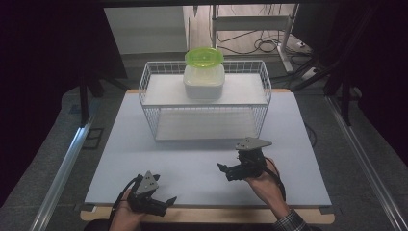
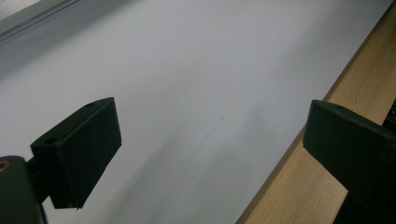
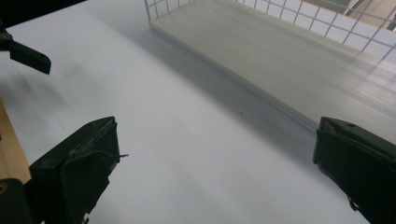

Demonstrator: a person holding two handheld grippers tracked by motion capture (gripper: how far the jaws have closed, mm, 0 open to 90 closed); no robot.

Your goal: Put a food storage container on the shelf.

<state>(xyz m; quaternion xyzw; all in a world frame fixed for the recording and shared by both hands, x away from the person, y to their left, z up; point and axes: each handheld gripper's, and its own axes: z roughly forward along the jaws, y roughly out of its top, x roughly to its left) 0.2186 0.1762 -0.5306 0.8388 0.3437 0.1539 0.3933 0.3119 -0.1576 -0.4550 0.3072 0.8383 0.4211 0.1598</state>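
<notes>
A white wire rack (image 1: 149, 103) with two shelves stands at the back of the white table mat (image 1: 120, 154). On its upper shelf sits a translucent white container (image 1: 204, 84) with a lime-green lid or bowl (image 1: 204, 57) on top. My left gripper (image 1: 166, 203) is open at the table's front edge, left of centre; in the left gripper view its jaws (image 2: 212, 140) stand wide apart over bare mat. My right gripper (image 1: 225, 172) is open in front of the rack, with nothing between its jaws (image 3: 217, 158). The rack's lower shelf (image 3: 280, 51) lies ahead of it.
The wooden table edge (image 2: 355, 88) runs just beside the left gripper. One jaw of the left gripper (image 3: 28, 56) shows at the far left of the right gripper view. Dark floor, metal rails (image 1: 65, 168) and cables surround the table.
</notes>
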